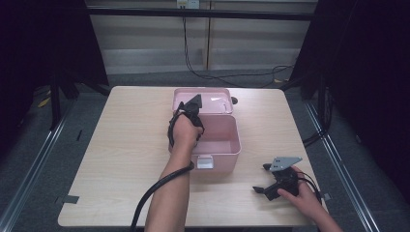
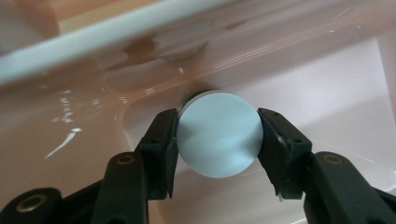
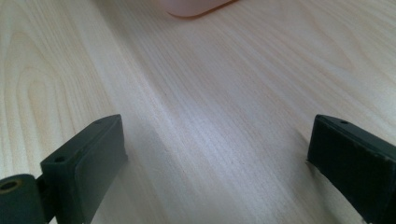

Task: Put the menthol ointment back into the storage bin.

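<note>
Right now the person's left hand [image 1: 185,131] is reaching over the pink box [image 1: 227,150], which is sitting open a little past the middle of the table [image 1: 121,159], its lid [image 1: 215,102] lying back at the box's twelve o'clock. The left gripper [image 1: 193,104] is pointing down into the box near its far left corner, toward eleven o'clock from the box's centre, with its grey plate riding on top and its cable [image 1: 154,191] trailing back along the forearm.

In the left gripper view, the left gripper [image 2: 217,135] is pinching a pale round disc [image 2: 218,134], a lid or cap of some sort, with one black pad pressing at its nine o'clock edge and the other at its three o'clock edge. The jaws are standing only as wide as the disc itself. Something dark is peeking out behind the disc at twelve o'clock; I cannot tell what it is. The disc is sitting inside the box, close to the glossy pink wall [image 2: 93,107], and whether it is touching the floor I cannot tell.

The right hand [image 1: 304,195] is resting on the table at about four o'clock from the box, well apart from it. The right gripper [image 1: 263,179] is lying low and pointing toward nine o'clock. In the right gripper view its jaws are standing wide apart with only bare wood [image 3: 210,121] between them, gripping nothing, and a corner of the box [image 3: 194,7] is showing at twelve o'clock.
</note>
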`<state>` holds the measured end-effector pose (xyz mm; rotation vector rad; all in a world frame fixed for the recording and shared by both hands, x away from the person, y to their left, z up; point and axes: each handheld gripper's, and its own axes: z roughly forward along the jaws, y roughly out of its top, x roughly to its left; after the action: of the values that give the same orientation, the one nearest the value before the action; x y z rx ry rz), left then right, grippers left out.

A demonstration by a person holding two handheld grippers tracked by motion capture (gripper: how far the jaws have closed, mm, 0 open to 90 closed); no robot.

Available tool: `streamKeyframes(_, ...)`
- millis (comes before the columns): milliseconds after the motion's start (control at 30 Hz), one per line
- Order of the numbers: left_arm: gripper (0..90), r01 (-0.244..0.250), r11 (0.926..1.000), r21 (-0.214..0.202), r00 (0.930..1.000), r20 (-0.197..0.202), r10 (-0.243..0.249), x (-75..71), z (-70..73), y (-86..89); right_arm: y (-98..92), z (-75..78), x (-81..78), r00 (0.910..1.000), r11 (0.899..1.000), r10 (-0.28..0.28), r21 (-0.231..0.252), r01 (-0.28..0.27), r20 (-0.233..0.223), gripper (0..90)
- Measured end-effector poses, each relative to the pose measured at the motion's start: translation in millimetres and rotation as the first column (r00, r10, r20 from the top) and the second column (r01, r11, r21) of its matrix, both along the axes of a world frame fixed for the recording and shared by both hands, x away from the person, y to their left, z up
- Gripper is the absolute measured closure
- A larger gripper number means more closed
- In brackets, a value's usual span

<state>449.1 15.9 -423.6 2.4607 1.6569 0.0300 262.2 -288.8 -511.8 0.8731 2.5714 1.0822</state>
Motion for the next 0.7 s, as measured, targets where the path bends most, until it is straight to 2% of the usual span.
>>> streamKeyframes(233,49.5,0.000,1.0000,0.004,1.0000,-0.003,0.000,0.5,-3.3,1.4,0.0,0.0,0.0,1.0000,1.000,0.001,0.000,-0.001,0.000,3.7)
streamKeyframes(400,49.3,0.002,1.0000,0.001,0.9998,0.019,-0.002,0.9,-1.0,0.4,0.0,0.0,0.0,1.0000,1.000,0.001,0.000,-0.001,0.000,3.7)
streamKeyframes(467,48.6,0.014,0.9998,0.013,0.9998,0.011,-0.014,1.0,0.3,0.0,0.0,0.0,0.1,1.0000,1.000,0.001,0.000,-0.001,0.001,3.7)
streamKeyframes(700,46.6,0.005,0.9999,0.009,1.0000,-0.005,-0.005,0.4,0.4,-0.4,0.0,0.0,-0.1,1.0000,1.000,-0.001,-0.001,0.001,0.000,3.7)
